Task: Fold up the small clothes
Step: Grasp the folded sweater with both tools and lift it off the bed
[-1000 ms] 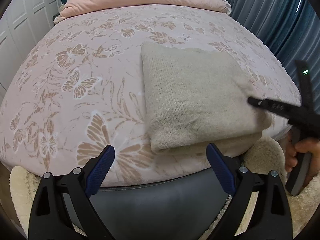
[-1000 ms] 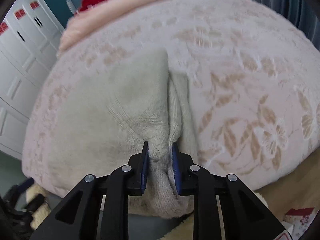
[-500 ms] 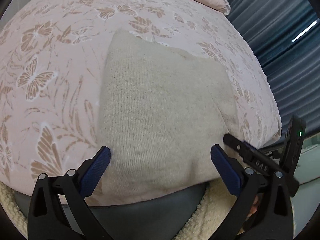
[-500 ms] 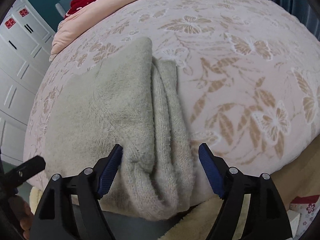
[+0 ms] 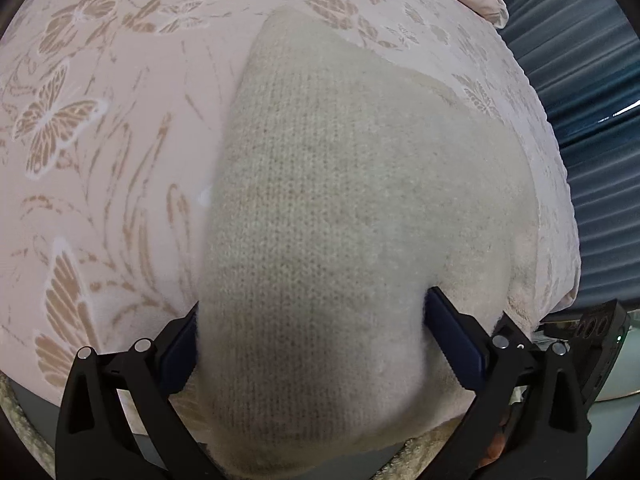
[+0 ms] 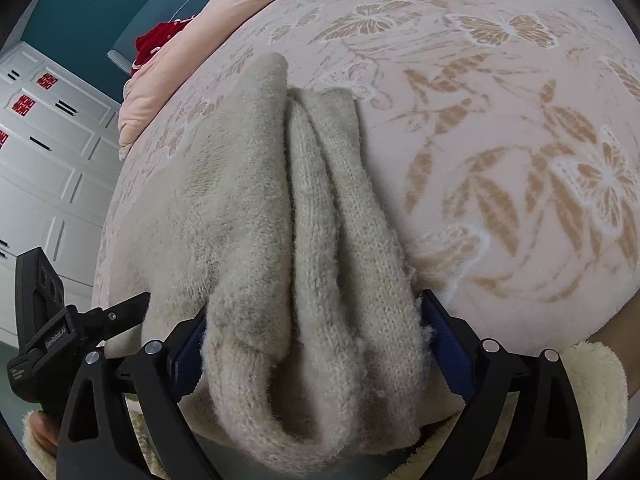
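Observation:
A folded cream knitted garment (image 5: 344, 200) lies near the front edge of a bed with a pink butterfly-print cover (image 5: 100, 140). My left gripper (image 5: 316, 344) is open, its blue-padded jaws straddling the garment's near edge, pressed into the knit. In the right wrist view the garment (image 6: 288, 220) shows stacked folded layers at its right side. My right gripper (image 6: 316, 352) is open, its jaws around those thick folded layers at the near end. The left gripper's body (image 6: 60, 328) shows at the left of the right wrist view.
A pink duvet (image 6: 192, 40) and a red item (image 6: 160, 40) lie at the head of the bed. White wardrobe doors (image 6: 48, 152) stand to the left, blue curtains (image 5: 592, 120) to the right. A cream fleece sleeve (image 6: 588, 384) shows at the bed's front edge.
My right gripper let go of the garment's fold and opened wide, then pushed forward around the folded layers. My left gripper moved right and forward until its open jaws straddle the garment's near edge.

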Demonstrator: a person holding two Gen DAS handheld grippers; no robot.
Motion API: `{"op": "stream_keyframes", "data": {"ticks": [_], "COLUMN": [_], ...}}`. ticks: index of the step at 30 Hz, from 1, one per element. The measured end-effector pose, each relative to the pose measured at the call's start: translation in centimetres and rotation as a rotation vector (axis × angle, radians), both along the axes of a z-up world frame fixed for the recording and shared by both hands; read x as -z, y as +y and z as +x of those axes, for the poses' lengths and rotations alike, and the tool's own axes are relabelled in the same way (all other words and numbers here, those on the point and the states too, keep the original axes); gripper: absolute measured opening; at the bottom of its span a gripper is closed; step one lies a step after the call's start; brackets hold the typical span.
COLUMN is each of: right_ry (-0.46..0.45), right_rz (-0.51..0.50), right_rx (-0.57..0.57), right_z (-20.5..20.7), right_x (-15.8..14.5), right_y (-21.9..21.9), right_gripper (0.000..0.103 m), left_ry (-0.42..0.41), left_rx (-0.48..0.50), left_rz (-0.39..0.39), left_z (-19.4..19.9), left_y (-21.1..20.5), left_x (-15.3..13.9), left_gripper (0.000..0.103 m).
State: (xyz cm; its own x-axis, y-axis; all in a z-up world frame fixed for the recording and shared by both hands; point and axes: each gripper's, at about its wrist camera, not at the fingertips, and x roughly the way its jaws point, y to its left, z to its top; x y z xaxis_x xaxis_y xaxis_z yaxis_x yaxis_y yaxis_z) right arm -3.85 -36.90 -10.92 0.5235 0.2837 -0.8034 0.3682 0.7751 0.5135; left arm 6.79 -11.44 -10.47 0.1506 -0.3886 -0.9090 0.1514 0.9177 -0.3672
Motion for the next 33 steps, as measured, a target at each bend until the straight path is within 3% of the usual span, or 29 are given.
{"op": "stream_keyframes", "data": {"ticks": [1,3,4,7,10,16,20,24,27,29,30,31,33], "right_ry": [-0.012,-0.004,-0.005,-0.021,-0.051,-0.042,0.010,0.060,0.078,0.087,0.082,0.074,0.029], "right_rz": [0.038,0.052,0.039,-0.015,-0.033,-0.053,-0.036,-0.048,-0.001,0.046,0.061,0.057,0.022], "right_rx": [-0.009,0.005,-0.003,-0.016,-0.011,-0.016,-0.022,-0.017,0.016,0.038,0.036,0.030,0.007], "right_z": [0.2,0.4,0.4,0.2,-0.5,-2.2,-2.2,-1.4,-1.1,-1.2,-1.2,-1.3,-1.4], "right_x": [-0.1,-0.6,-1.0,-2.9,-4.8,-5.4,-3.7,-2.6,-1.6,-1.2,-1.3,-1.8,-3.9], "right_y": [0.0,0.1,0.4,1.3,1.8,2.3,2.1,2.2,1.8,1.4,1.3,1.4,1.9], "right_gripper": [0.065,0.057,0.048,0.038,0.036,0.036,0.040,0.057,0.061,0.059,0.051,0.040,0.034], "left_ry": [-0.002,-0.010,-0.019,-0.054,-0.077,-0.050,-0.007,-0.042,-0.048,0.040,0.090,0.121,0.106], "left_rx": [0.008,0.030,0.046,0.105,0.137,0.135,0.058,0.022,0.021,-0.016,-0.041,-0.050,-0.027], "left_rz": [0.010,0.028,0.040,0.055,0.042,-0.005,0.001,0.023,0.020,-0.051,-0.098,-0.146,-0.147], "left_z": [-0.1,-0.3,-0.4,-1.0,-1.5,-2.6,-2.8,-2.5,-2.0,-1.5,-1.3,-1.2,-1.4], "left_y": [-0.2,-0.6,-0.7,-1.1,-1.2,-0.2,1.5,2.4,2.2,2.5,2.8,2.8,2.4], "left_x": [-0.3,-1.0,-1.4,-3.1,-4.9,-5.8,-3.2,-1.8,-0.6,0.7,1.2,1.2,-0.3], "left_gripper": [0.095,0.090,0.084,0.064,0.057,0.058,0.074,0.096,0.098,0.098,0.096,0.079,0.063]}}
